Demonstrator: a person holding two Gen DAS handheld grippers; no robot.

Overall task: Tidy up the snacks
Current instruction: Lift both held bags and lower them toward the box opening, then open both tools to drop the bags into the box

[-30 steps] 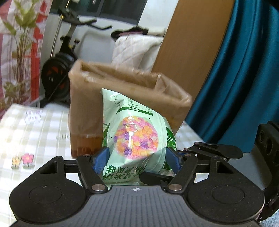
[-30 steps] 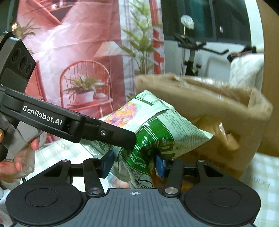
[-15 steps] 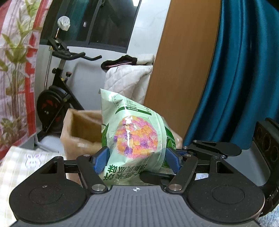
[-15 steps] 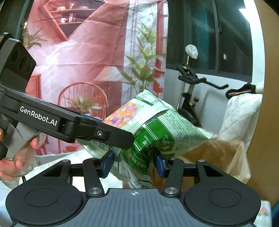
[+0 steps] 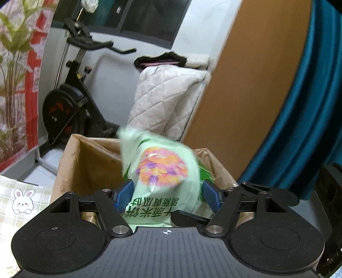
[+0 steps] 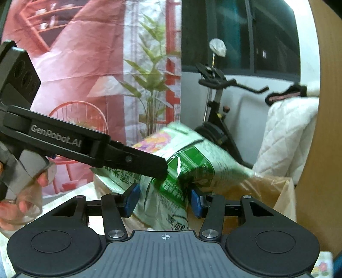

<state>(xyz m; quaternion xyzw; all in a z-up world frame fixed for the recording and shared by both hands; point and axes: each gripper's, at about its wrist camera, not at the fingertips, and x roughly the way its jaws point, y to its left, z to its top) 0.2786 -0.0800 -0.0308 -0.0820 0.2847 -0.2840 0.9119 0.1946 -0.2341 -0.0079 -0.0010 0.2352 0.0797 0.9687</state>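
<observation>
The left gripper (image 5: 167, 193) and the right gripper (image 6: 164, 200) both pinch one green snack bag (image 5: 162, 171). It hangs above the open brown paper bag (image 5: 85, 162) on the counter (image 5: 12, 188).

A black exercise bike (image 5: 70, 102) with a red-marked flywheel stands by the white wall (image 5: 115, 70), under a dark window (image 5: 145, 19). Beside it, a white quilted blanket (image 5: 166, 100) hangs over something, with a black and pink garment (image 5: 160, 61) on top. To the right there is a brown wooden panel (image 5: 241, 89) and then a deep teal curtain (image 5: 310, 107). On the left hangs a printed backdrop (image 6: 85, 70) with a red chair and green plants. A checked cloth with a rabbit sticker (image 5: 22, 201) covers the desk.
</observation>
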